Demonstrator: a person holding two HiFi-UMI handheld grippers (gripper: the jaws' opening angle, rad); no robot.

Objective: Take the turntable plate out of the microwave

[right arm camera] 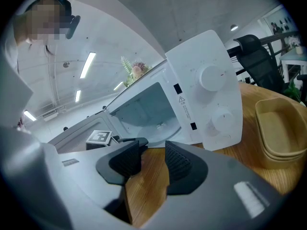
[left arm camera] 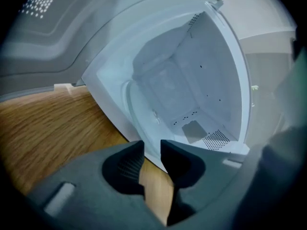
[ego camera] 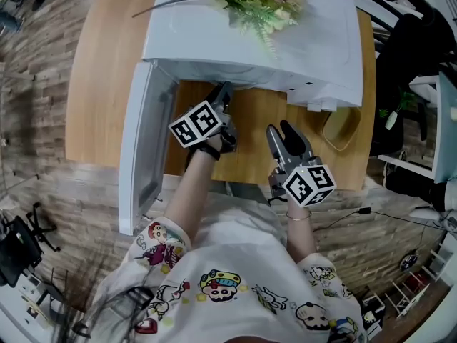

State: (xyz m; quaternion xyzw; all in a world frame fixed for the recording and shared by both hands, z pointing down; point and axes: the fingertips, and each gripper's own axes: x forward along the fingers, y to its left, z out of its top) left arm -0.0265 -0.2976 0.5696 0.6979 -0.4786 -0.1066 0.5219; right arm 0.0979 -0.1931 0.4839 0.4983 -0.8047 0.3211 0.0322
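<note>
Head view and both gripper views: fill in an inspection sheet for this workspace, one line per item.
Surface: wooden table, carrying the microwave.
Job's things: white microwave, door swung open; turntable plate faintly visible on the cavity floor, not yet out.
Clutter: artificial flowers on top of the microwave; stacked beige trays beside it.
Grippers: left gripper pointed into the open cavity, fingers apart, nothing between them; right gripper over the table, fingers apart, empty.
Cables: black cable on the floor.
Surroundings: plank floor; office chair.
</note>
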